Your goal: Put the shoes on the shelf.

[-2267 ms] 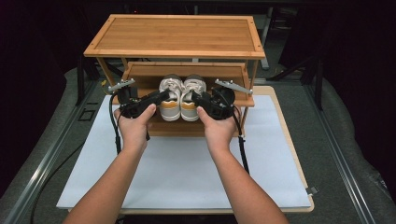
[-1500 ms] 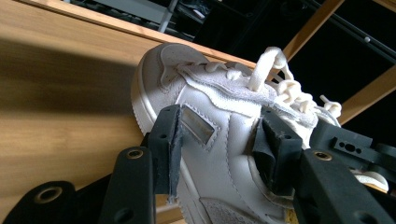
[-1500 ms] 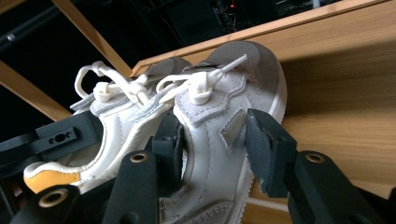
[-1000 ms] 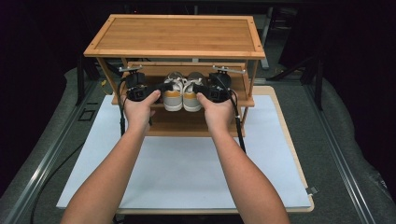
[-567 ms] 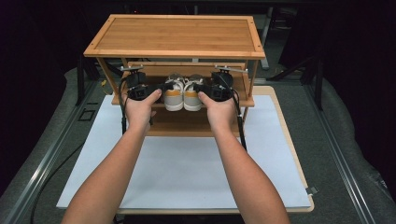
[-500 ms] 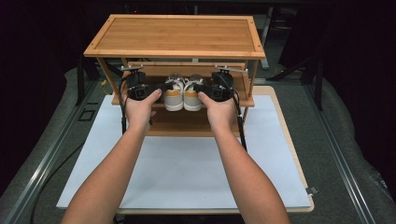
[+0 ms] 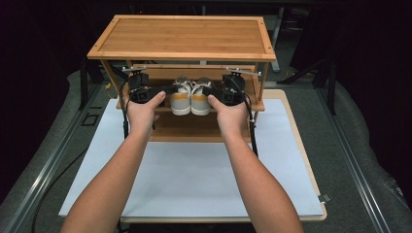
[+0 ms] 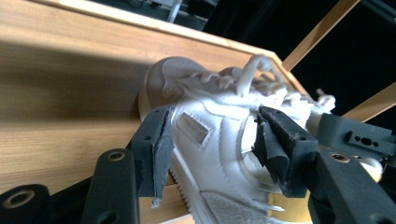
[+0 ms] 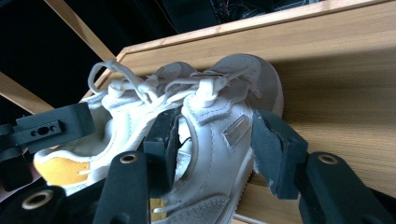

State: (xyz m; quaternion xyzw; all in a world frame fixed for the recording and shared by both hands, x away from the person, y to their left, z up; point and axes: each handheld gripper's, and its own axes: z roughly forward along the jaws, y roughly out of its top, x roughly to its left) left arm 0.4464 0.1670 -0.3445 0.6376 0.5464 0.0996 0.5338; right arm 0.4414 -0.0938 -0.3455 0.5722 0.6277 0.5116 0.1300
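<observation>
A pair of white sneakers with yellow heels stands side by side on the middle shelf (image 7: 252, 104) of a bamboo rack (image 7: 184, 36). My left gripper (image 7: 167, 90) reaches in from the left around the left shoe (image 7: 180, 99). In the left gripper view this gripper (image 8: 217, 144) straddles the shoe (image 8: 210, 121); its jaws have just been opening and no longer squeeze it. My right gripper (image 7: 210, 91) comes in from the right at the right shoe (image 7: 200, 99). Its jaws (image 9: 219, 144) have also just been opening, one pad inside the shoe's (image 9: 219, 107) collar and one outside.
The rack stands at the far side of a white mat (image 7: 194, 174) on a wooden board. Its top shelf overhangs both grippers, and slanted side struts (image 7: 260, 80) flank the middle shelf. Each gripper view shows the other gripper (image 8: 355, 135) (image 9: 46, 123) beyond the shoes.
Since the earliest frame both hands have carried the shoes up and forward onto the middle shelf. Over the last second the hands have hardly moved.
</observation>
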